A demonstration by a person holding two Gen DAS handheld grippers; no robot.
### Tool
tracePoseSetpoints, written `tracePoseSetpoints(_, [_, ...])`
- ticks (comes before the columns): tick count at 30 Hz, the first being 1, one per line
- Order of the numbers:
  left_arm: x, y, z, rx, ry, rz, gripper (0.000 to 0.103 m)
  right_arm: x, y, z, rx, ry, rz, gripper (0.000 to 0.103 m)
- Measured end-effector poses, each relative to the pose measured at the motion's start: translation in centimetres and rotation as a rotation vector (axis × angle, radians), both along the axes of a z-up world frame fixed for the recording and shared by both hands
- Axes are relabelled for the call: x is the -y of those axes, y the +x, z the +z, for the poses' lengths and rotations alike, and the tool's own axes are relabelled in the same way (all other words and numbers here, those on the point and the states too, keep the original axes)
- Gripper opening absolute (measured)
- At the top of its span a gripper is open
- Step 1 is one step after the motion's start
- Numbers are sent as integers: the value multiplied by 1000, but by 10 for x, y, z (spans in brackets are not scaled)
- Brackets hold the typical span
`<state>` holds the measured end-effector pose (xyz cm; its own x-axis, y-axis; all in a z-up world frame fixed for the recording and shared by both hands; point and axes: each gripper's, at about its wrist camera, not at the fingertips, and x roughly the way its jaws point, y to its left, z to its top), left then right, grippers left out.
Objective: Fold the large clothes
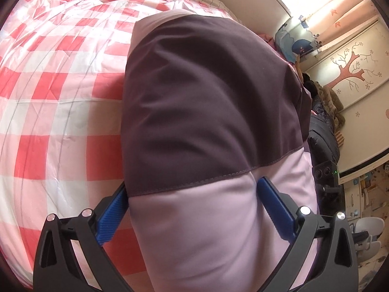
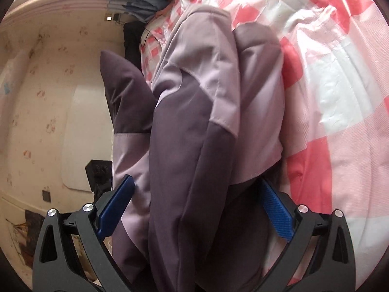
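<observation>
- Two grippers are in view, each seen from its own wrist camera, and both have the same padded garment (image 1: pixel 209 112) bulging between their blue-padded fingers.
- In the left wrist view, the left gripper (image 1: pixel 194 189) has its jaws spread wide, with a thick fold of the garment filling the gap; one blue pad (image 1: pixel 114 214) presses against the fabric's left edge and the other sits in a crease on the right.
- Whether that gripper is truly clamping the fold or only straddling it cannot be told from this view.
- The garment is two-toned: a dark purple-brown panel above, a pale lilac panel below, joined by a stitched seam.
- It rests on a bed covered by a red-and-white checked sheet (image 1: pixel 53 92) under glossy clear plastic.
- In the right wrist view, the right gripper (image 2: pixel 197 189) likewise has its jaws held apart around a bunched, layered mass of the garment (image 2: pixel 189 146), fabric touching both pads; firm grip or loose straddle, it cannot be told.
- A dark sleeve-like flap (image 2: pixel 124 90) sticks up to the left of the bundle, over the bed's edge.
- Beyond the bed, a cream wall with a tree decal (image 1: pixel 350 73) and a pile of dark coats (image 1: pixel 323 126) show at the right of the left wrist view.
</observation>
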<state>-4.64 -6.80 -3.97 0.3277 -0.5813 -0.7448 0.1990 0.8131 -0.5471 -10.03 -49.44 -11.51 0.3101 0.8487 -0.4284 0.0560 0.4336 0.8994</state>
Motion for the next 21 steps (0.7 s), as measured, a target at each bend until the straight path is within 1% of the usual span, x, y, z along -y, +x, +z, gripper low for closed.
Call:
tracePoseSetpoints(2, [-3,5,-2,-13,-16,5,98,7,1,-1,0,10,-22,97])
tracePoseSetpoints(4, [-1,3,-5,-7,-19,22,98,4,5,-5,-5,-13,-32,97])
tracePoseSetpoints(7, [9,-3,-1,33,16,29,98,-7,16,-13,-17,24,-2,97])
tracePoseSetpoints(9, [16,-12,7,92,44,40,97,-14,23,-17,-11,66,1,97])
tracePoseSetpoints(11, [22,-23,18,184,95,55,93,-16,27,-17,24,121,0,98])
tracePoseSetpoints(12, [27,-31,27,244,133,57,89,-22,33,-17,44,148,-1,98])
tracePoseSetpoints(13, [31,-37,36,295,170,52,88,-26,35,-14,70,185,0,98])
tracePoseSetpoints(15, [37,-46,52,370,223,45,85,-34,36,-1,129,242,13,98])
tracePoseSetpoints(17, [37,-55,74,440,256,36,81,-50,41,19,192,302,34,97])
tracePoseSetpoints(18, [38,-59,86,477,272,26,76,-60,45,29,221,306,42,97])
tracePoseSetpoints(19, [41,-67,101,540,276,-8,65,-70,49,39,251,298,55,97])
tracePoseSetpoints(20, [50,-73,117,589,321,-43,54,-81,52,47,280,272,78,97])
tracePoseSetpoints(21, [57,-78,126,626,363,-58,54,-92,54,52,295,239,105,97])
